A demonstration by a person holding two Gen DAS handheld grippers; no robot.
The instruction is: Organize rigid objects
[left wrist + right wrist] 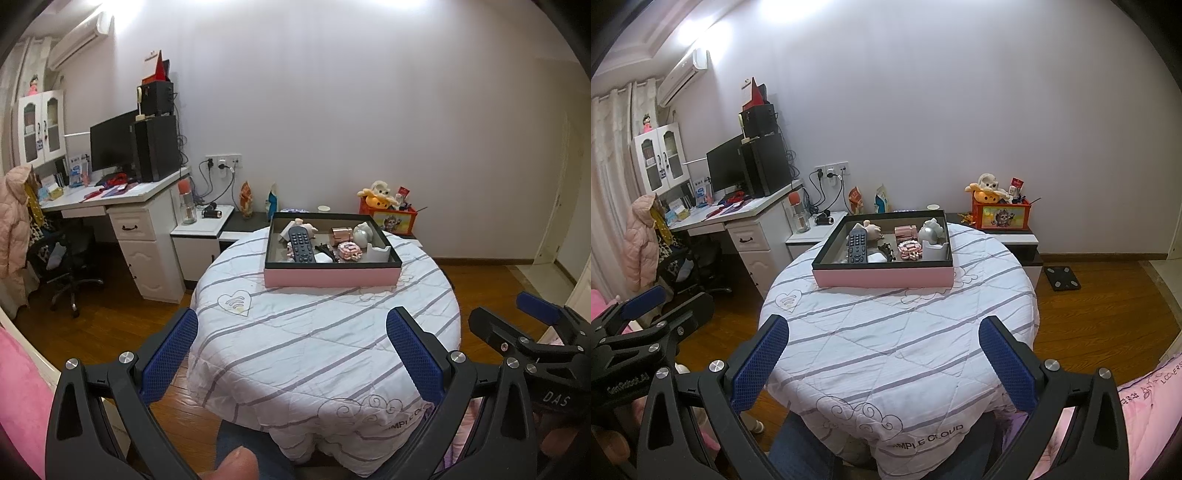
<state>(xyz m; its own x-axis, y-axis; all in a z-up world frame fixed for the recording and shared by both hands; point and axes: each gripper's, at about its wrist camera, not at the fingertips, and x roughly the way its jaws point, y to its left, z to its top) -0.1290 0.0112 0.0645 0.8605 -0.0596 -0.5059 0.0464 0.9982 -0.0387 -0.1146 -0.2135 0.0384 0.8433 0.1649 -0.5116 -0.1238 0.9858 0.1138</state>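
Left gripper (pixel 291 354) wide open, blue pads spread apart, nothing between them, touching nothing; it hangs over the near edge of the round table (pixel 314 350), aimed level toward the far wall. Right gripper (pixel 884 356) same: jaws wide apart, empty, no contact, held above the table's near edge. The two sit side by side, close together; each shows at the edge of the other's view. A thumb tip (pixel 236 463) shows at the bottom of the left wrist view, the person's jeans below the table edge. Table is covered with a white striped quilt. The shallow tray (pixel 882 277), pink outside and black-rimmed, sits on the far half of the table, well away from both grippers. Inside it: a dark remote control (pixel 857 245) at left, lying flat; a pale pig figurine (pixel 871 229) behind it; a black clip-like thing (pixel 886 251) in the middle; a pink blocky item (pixel 910 249); a rose-gold box (pixel 906 232) behind that; a white round figurine (pixel 931 230) and a white holder (pixel 934 251) at right. Desk (pixel 753 206) with a monitor stands to the left, a toy box (pixel 1001 216) by the wall to the right.
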